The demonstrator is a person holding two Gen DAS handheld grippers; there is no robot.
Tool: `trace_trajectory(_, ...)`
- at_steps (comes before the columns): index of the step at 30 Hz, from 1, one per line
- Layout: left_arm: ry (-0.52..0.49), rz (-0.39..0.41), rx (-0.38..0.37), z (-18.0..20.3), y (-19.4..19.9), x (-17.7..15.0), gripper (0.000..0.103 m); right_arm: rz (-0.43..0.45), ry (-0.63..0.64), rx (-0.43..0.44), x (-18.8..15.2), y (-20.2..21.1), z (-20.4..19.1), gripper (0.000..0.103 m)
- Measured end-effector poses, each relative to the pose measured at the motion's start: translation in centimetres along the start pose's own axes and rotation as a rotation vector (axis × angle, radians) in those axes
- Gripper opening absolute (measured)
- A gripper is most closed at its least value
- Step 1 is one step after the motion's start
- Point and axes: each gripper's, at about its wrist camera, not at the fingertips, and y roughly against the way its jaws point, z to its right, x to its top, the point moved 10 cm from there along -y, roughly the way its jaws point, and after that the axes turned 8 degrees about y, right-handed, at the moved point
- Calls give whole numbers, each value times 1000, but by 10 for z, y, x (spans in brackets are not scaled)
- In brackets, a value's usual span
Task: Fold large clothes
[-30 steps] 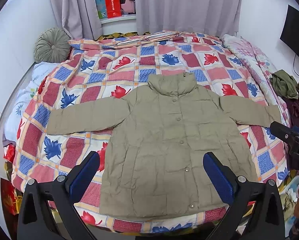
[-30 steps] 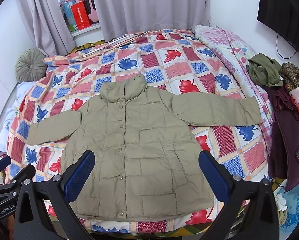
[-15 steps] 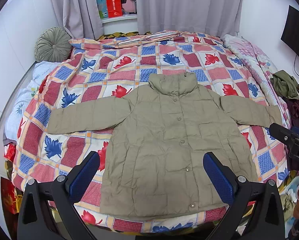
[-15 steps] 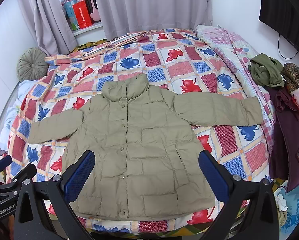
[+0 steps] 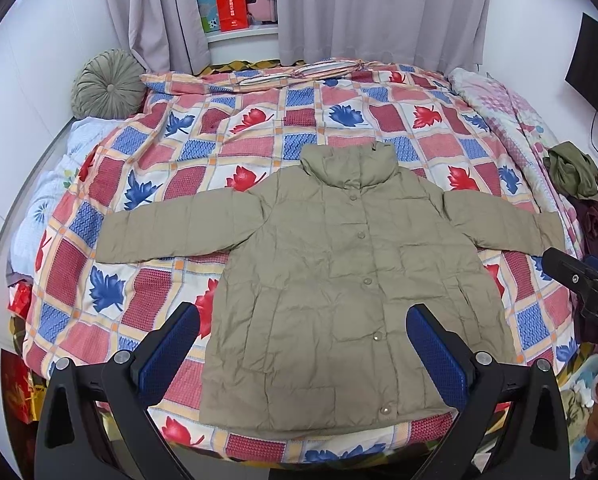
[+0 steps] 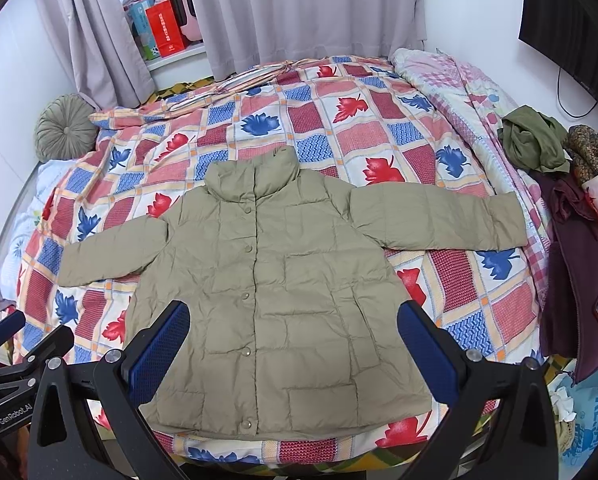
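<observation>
The jacket (image 5: pixel 339 280) is plain khaki-olive, lying on a quilt (image 5: pixel 239 128) checked in red, blue and cream (with red and blue maple leaves). Beyond the quilt's far left corner sits a grey-green round cushion (image 5: pixel 107 84); past its far edge hang pale grey curtains (image 5: pixel 379 8), and a red box (image 5: pixel 230 4).

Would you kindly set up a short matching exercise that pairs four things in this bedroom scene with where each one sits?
Things:
1. khaki jacket
2. round green cushion
3. red box
4. crumpled olive garment

Places:
A. on the window ledge between the curtains
B. spread flat on the patchwork quilt, sleeves out
C. at the bed's right edge, on the pile of dark clothes
D. against the wall at the bed's far left corner

Pairs: 1-B, 2-D, 3-A, 4-C
</observation>
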Motion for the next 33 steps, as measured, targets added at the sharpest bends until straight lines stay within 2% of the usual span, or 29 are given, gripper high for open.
trace_trajectory(33, -1, -4, 2, 1, 0, 4, 103, -1, -2, 3, 0, -2, 0, 103)
